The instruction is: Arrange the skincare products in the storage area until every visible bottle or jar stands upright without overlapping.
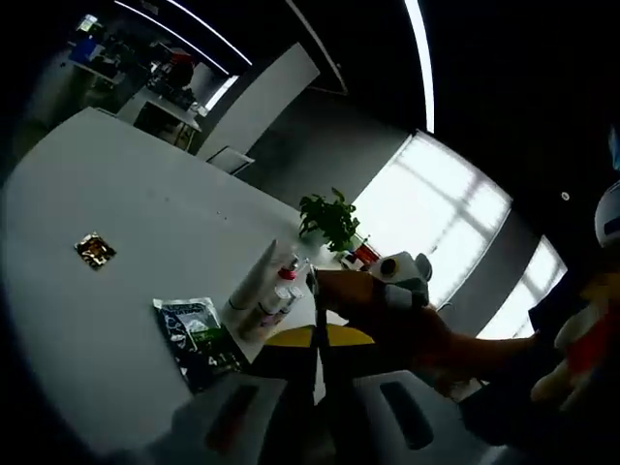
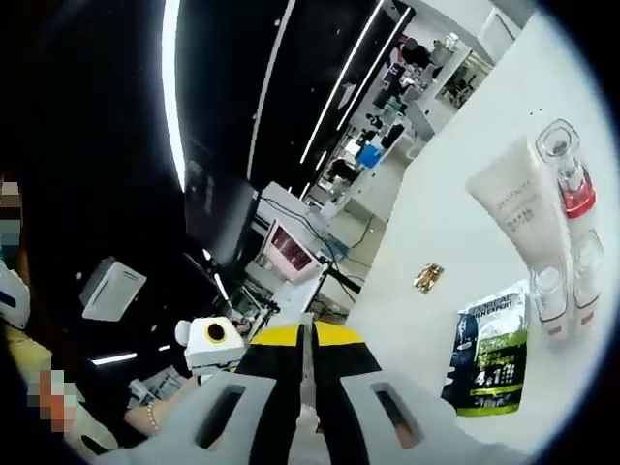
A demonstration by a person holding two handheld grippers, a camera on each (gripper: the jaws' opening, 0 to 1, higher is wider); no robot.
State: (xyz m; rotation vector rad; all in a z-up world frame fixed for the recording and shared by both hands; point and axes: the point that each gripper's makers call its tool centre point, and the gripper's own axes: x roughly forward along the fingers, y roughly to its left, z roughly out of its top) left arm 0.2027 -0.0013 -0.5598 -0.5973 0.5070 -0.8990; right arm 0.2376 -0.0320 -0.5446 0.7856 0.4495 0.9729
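Observation:
A white tube (image 1: 254,276) lies on the white table (image 1: 116,194), with a clear pump bottle with a red collar (image 1: 283,281) and small clear bottles beside it. In the right gripper view the tube (image 2: 509,199), the pump bottle (image 2: 569,174) and two small bottles (image 2: 550,291) lie side by side. A dark green sachet (image 1: 199,337) (image 2: 489,351) lies flat near them. My left gripper (image 1: 317,334) has yellow tips and is shut on nothing, short of the bottles. My right gripper (image 2: 303,337) is also shut and empty, off the table's edge.
A small gold packet (image 1: 94,251) (image 2: 427,277) lies alone on the table. A potted plant (image 1: 329,219) stands at the far table edge near bright windows. A person's hand (image 1: 387,315) holds the other gripper just to the right. Desks and shelves stand in the background.

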